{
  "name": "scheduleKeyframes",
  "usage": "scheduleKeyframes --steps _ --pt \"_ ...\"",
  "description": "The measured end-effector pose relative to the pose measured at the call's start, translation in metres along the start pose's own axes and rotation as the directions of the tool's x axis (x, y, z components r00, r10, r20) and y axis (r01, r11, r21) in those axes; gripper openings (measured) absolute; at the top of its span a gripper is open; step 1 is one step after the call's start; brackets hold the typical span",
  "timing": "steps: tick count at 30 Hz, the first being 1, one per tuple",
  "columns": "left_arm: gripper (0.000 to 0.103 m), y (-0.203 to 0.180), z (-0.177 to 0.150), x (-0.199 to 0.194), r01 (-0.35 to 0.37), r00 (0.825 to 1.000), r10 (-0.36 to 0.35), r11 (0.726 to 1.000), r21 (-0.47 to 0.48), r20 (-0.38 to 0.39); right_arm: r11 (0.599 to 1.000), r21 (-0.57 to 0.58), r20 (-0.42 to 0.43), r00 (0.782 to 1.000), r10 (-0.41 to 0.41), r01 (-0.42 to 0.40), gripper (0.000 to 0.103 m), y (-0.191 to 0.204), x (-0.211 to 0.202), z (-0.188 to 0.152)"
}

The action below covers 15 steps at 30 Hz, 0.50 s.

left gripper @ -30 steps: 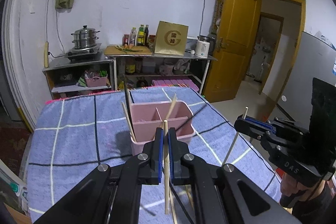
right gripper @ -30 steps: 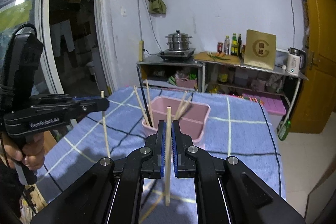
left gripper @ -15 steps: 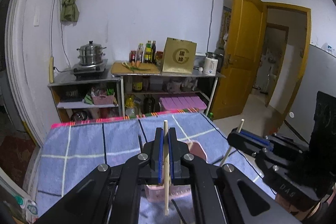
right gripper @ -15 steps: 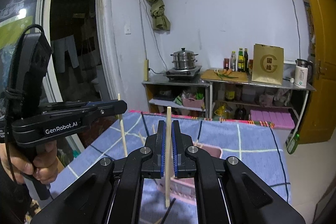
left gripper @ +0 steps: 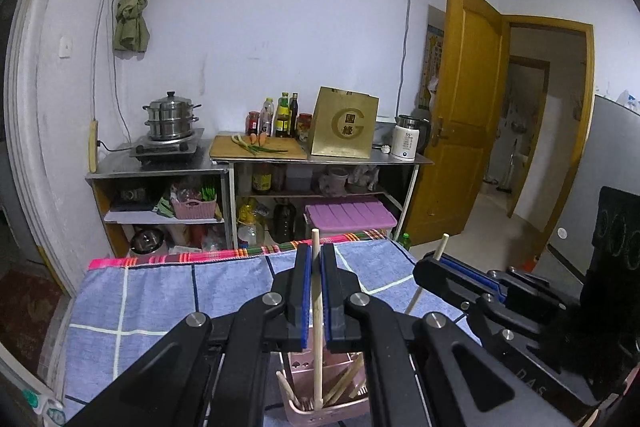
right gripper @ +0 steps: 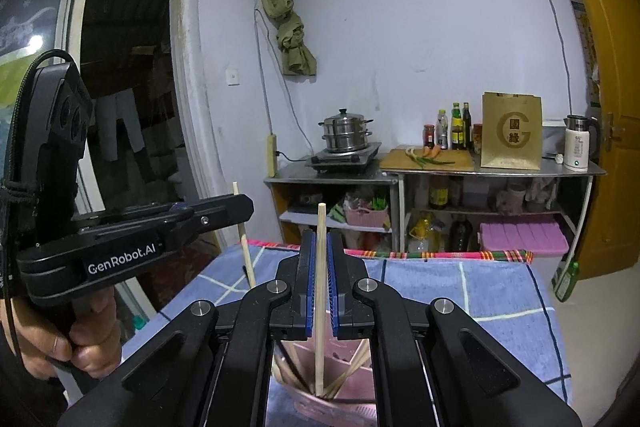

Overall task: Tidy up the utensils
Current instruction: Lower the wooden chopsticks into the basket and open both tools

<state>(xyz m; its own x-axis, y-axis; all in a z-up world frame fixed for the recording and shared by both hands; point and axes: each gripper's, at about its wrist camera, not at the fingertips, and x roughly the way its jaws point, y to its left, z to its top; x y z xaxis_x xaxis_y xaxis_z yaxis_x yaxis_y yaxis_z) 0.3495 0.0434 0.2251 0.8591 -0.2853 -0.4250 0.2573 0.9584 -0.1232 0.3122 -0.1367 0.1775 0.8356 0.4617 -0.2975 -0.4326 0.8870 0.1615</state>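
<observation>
Grippers [left gripper: 315, 291] [right gripper: 320, 281] each pinch my pale wooden chopstick [left gripper: 317, 323] [right gripper: 320, 291] upright, tips aimed into the pink plastic holder [left gripper: 320, 413] below.

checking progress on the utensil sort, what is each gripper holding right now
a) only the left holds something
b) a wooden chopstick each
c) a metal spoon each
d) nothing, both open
b: the left gripper and the right gripper are each clamped on an upright wooden chopstick, tips down in the pink holder.
</observation>
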Motion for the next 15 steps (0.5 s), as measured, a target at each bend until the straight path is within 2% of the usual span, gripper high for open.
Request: scheduleKeyframes --steps 12,15 --pt "0.004 0.007 -0.032 0.034 0.006 0.999 -0.006 1.0 -0.006 -0.049 1.0 0.016 -0.064 0.998 0.002 -0.001 0.005 -0.008 0.02 -0.028" --pt "0.004 0.006 -0.037 0.031 0.002 1.0 -0.002 1.0 0.01 -0.03 1.0 0.017 -0.084 0.996 0.011 -0.01 0.005 -0.008 0.021 -0.035"
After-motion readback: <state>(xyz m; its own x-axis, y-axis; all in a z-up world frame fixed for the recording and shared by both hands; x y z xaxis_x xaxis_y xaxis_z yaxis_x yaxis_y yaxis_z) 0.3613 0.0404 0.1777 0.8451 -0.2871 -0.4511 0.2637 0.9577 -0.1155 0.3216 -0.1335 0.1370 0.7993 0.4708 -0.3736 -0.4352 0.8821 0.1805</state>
